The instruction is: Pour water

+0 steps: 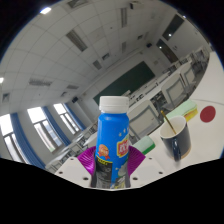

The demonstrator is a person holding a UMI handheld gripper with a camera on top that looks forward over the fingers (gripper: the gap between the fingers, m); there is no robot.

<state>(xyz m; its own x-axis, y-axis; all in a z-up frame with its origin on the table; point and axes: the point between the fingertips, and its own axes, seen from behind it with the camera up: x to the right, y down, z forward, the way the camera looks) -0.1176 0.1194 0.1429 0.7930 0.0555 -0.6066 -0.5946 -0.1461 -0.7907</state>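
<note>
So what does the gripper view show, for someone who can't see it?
A blue bottle with a white cap is held upright between the gripper's fingers, lifted and tilted toward the ceiling. Just beside it stands a dark cup with a light rim on a white table.

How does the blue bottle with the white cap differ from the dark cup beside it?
The blue plastic bottle with a white cap is tall, closed and labelled; the dark round cup is shorter, open-topped and plain. The bottle stands between the gripper fingers, whose purple pads press its sides; the cup stands free on the white table, beyond them. Both are upright.
</note>
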